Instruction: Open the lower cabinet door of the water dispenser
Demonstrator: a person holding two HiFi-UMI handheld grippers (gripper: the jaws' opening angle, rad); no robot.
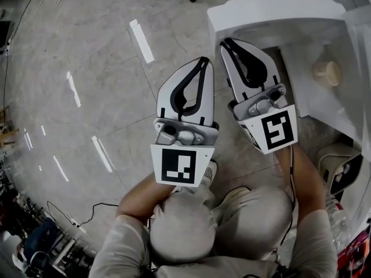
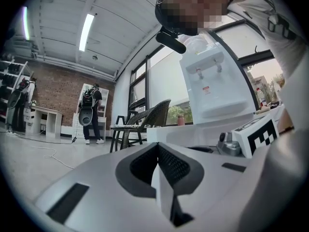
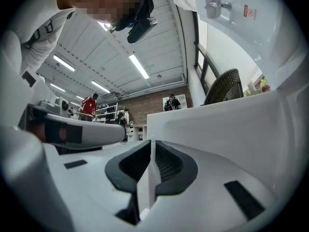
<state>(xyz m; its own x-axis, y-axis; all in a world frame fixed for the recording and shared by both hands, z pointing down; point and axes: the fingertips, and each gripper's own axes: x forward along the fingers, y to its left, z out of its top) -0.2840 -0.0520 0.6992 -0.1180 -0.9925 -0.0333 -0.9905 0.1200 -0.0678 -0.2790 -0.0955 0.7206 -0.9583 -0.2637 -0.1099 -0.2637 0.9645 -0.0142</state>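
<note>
The white water dispenser (image 2: 215, 81) stands at the right, its taps (image 3: 212, 4) showing above in the right gripper view. Its lower cabinet door (image 1: 272, 10) stands swung out from the body, and a beige round thing (image 1: 327, 72) shows inside the cabinet. My right gripper (image 1: 223, 41) is shut on the door's free edge. In the right gripper view the thin white door panel (image 3: 227, 129) runs from between the jaws of that gripper (image 3: 152, 141) off to the right. My left gripper (image 1: 204, 59) hangs beside it over the floor, its jaws shut on nothing (image 2: 158, 146).
A dark wicker chair (image 2: 145, 120) and a table stand left of the dispenser. A small appliance (image 1: 339, 167) and bottles (image 1: 336, 213) sit on the floor at the right. A cable (image 1: 87, 213) lies behind me. People stand far off by a brick wall (image 2: 89, 110).
</note>
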